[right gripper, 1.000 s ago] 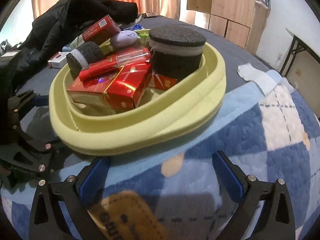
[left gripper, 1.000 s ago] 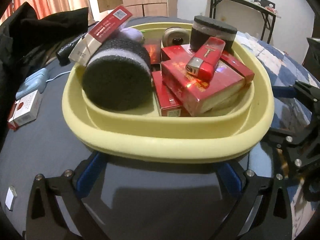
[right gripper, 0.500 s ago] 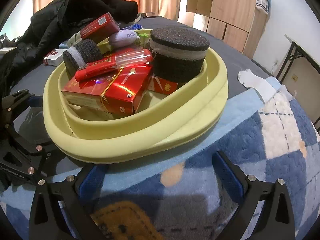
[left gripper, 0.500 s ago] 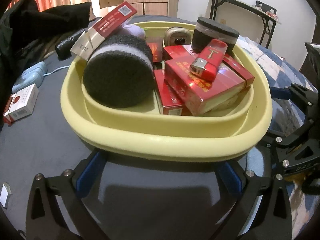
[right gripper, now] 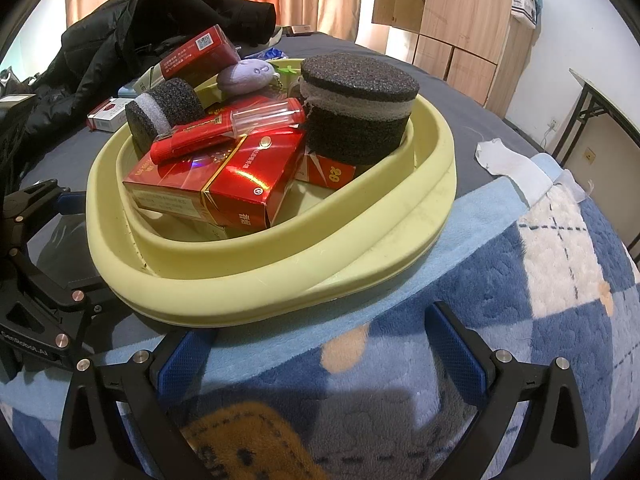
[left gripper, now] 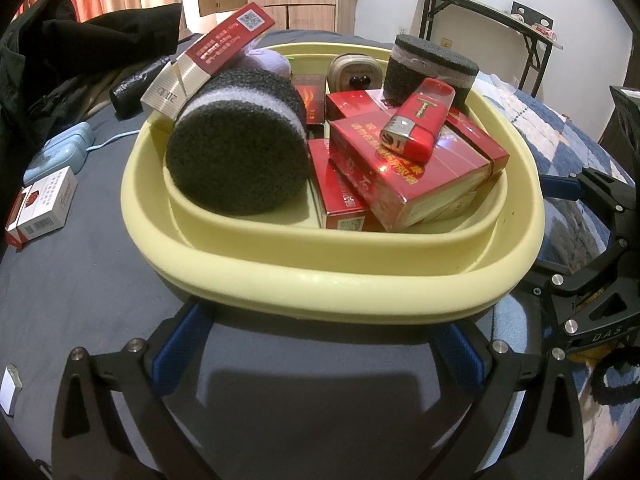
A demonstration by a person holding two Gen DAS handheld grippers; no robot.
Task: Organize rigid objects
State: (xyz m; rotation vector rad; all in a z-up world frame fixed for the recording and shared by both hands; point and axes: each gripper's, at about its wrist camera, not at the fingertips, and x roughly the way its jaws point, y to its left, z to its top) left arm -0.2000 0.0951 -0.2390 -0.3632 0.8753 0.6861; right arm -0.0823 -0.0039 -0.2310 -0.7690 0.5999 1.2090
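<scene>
Basin [left gripper: 328, 280] between both spread hand-held grippers, white pack [left gripper: 42, 208] only in left view

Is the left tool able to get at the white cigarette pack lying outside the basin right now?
Probably yes: the white cigarette pack lies uncovered on the grey bedding, off to the side of the open left tool.

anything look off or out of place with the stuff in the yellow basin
Yes. A red and white carton leans tilted over the yellow basin's far-left rim, propped on the lying foam roll. A red lighter balances loosely on the stacked red boxes. One white cigarette pack lies outside on the bed.
</scene>
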